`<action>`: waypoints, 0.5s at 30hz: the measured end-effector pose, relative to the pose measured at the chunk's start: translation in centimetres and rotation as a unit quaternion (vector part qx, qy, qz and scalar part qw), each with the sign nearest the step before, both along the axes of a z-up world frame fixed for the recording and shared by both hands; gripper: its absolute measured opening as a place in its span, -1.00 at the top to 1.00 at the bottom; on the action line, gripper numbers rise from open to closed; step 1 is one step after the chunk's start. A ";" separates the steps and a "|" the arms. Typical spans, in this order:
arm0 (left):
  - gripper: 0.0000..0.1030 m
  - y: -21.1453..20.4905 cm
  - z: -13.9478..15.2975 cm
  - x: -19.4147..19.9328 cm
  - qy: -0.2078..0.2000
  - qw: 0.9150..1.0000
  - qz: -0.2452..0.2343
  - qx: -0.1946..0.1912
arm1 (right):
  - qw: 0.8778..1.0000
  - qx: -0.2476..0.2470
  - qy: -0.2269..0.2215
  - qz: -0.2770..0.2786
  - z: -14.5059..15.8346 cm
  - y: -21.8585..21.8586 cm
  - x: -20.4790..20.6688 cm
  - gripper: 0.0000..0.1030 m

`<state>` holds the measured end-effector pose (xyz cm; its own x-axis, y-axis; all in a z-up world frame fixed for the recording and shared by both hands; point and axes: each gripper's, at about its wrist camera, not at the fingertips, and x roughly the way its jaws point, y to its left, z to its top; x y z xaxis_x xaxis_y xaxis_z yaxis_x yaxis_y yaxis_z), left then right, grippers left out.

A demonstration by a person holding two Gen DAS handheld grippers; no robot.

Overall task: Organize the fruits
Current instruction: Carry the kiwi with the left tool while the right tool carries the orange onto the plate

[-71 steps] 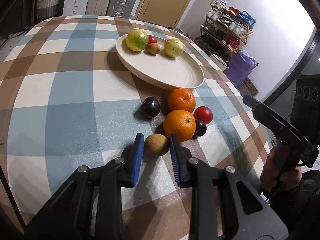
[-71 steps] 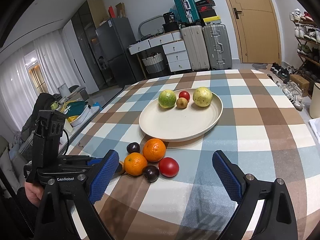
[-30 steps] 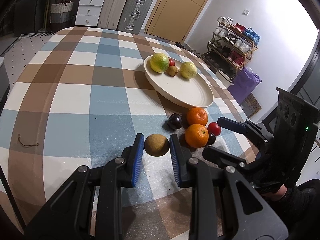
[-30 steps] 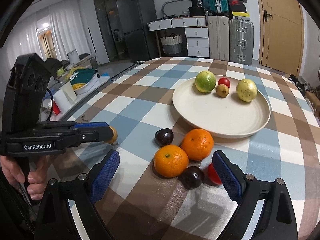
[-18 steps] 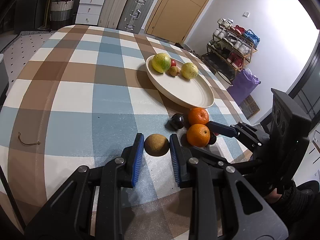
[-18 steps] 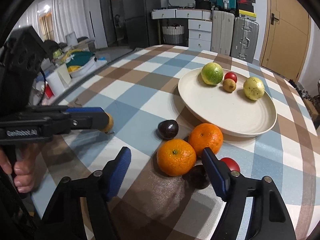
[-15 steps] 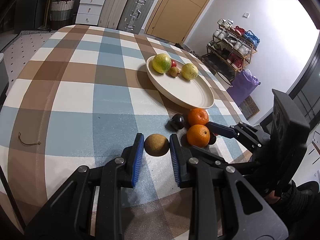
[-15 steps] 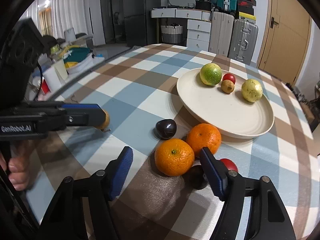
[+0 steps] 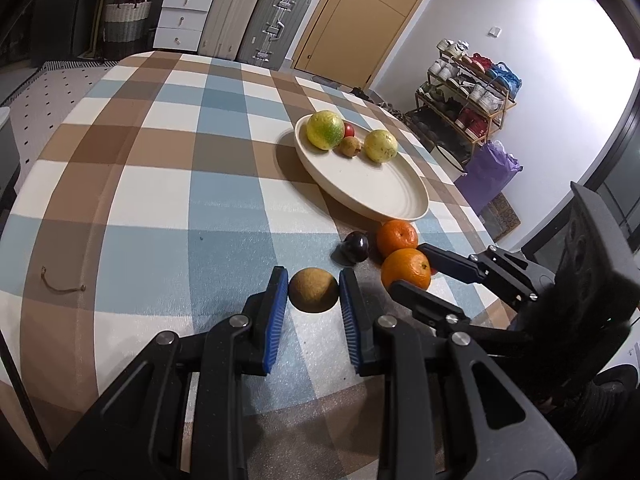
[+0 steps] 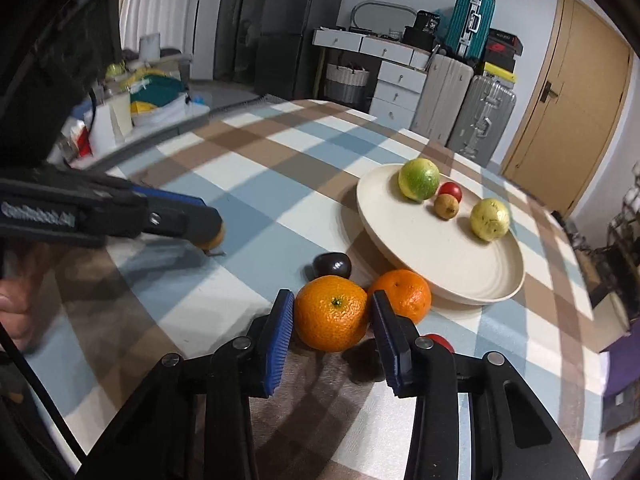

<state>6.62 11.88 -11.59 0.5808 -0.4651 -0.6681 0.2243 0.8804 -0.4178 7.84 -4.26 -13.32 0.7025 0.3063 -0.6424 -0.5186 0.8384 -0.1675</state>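
Note:
My left gripper is shut on a brown round fruit and holds it just above the checked tablecloth. My right gripper has its blue pads against both sides of the nearer orange, which rests on the cloth. A second orange, a dark plum and a red fruit lie close by. The cream plate holds a green-yellow citrus, a small red fruit, a small brown fruit and a yellow fruit.
The right gripper's body reaches in at the right of the left wrist view. A bit of string lies on the cloth at the left. Suitcases, drawers and a shoe rack stand beyond the table.
My right gripper has moved in over the fruit pile and closed from wide open onto the nearer orange. My left gripper keeps hold of the brown fruit, lifted away to the left of the pile.

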 end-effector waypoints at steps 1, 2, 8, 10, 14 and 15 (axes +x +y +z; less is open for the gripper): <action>0.55 -0.1 0.2 0.1 -0.001 1.000 0.000 0.001 | 1.000 0.010 0.002 0.003 0.3 -0.2 0.0 0.23; 0.55 -0.2 0.3 0.2 -0.003 1.000 -0.001 0.003 | 1.000 0.016 0.002 0.004 0.6 -0.3 0.0 0.23; 0.55 -1.6 1.1 1.5 -0.008 1.000 -0.006 0.019 | 0.997 0.079 0.017 0.001 2.4 -2.1 0.7 0.23; 0.55 -2.1 1.5 2.1 -0.010 1.000 -0.011 0.021 | 0.995 0.096 0.018 0.000 2.9 -2.8 1.0 0.23; 0.55 -3.1 2.3 3.4 -0.015 0.999 -0.019 0.022 | 0.992 0.124 0.022 -0.006 3.7 -4.1 1.8 0.23; 0.55 -3.5 2.6 3.8 -0.017 0.999 -0.022 0.024 | 0.991 0.131 0.024 -0.007 3.9 -4.5 2.0 0.23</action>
